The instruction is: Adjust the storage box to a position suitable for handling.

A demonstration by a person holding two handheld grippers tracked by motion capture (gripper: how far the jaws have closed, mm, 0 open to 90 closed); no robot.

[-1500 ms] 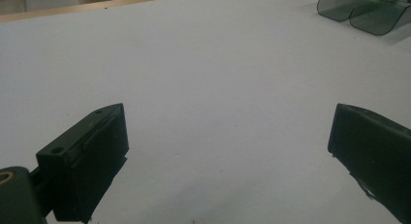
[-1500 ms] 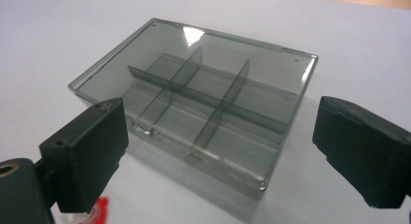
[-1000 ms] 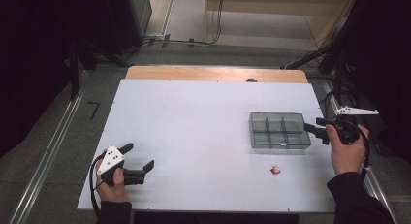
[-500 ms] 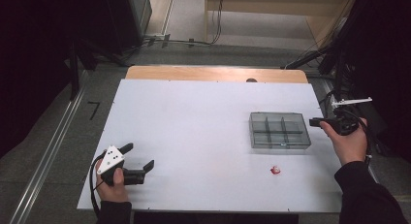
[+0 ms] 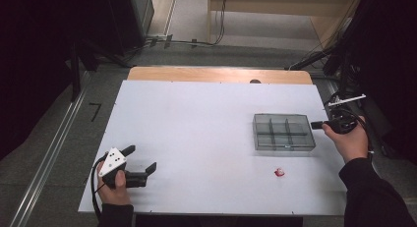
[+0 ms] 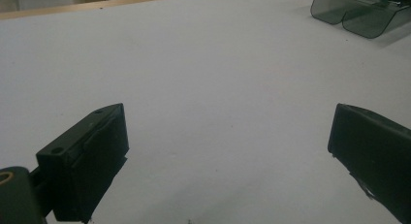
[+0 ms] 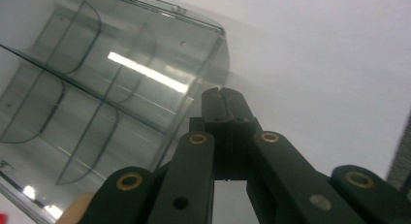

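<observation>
Since the earlier frame my right gripper has slid off toward the right edge of the high view, and its jaws have just been closing. They're pressed together now with nothing between them, tips just beside the clear divided box at right of centre on the white table. My left gripper sits at lower left, jaws wide apart and empty. Small red bit lies below the box.
</observation>
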